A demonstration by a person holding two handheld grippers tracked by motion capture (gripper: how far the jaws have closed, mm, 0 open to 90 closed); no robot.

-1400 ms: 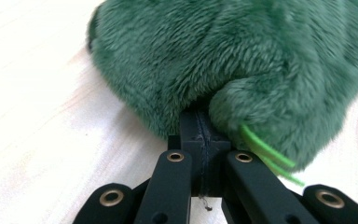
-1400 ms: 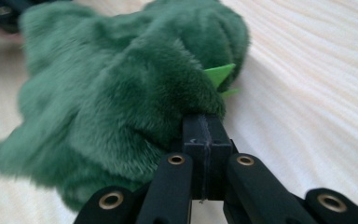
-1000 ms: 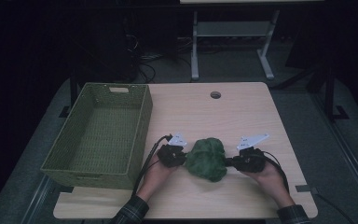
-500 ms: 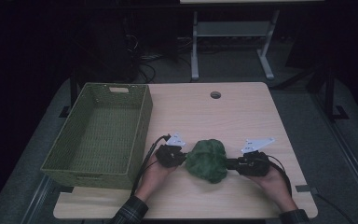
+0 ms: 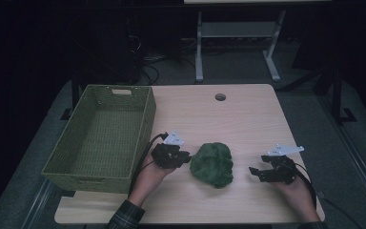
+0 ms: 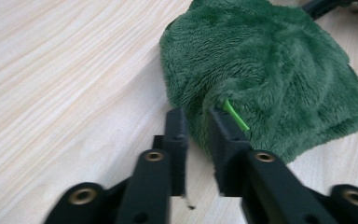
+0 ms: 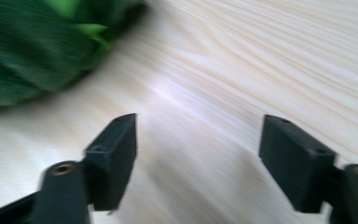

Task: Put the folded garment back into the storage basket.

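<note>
The right tool (image 5: pixel 256 172) has drawn back from the green cloth (image 5: pixel 213 163); its jaws, just opened wide, are empty over bare desk (image 5: pixel 248 119). The left tool (image 5: pixel 187 157) has just parted its jaws slightly, a fold of cloth loosely between them. The basket (image 5: pixel 143 125) beyond is unmoved.

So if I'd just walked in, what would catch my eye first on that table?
Probably the fluffy green cloth bunched in a heap near the front middle of the wooden table, with a black hand-held gripper on each side. The left hand-held gripper sits right at its edge, jaws slightly apart, while the right hand-held gripper stands well clear with jaws wide open. A big green woven basket sits empty at the left.
</note>
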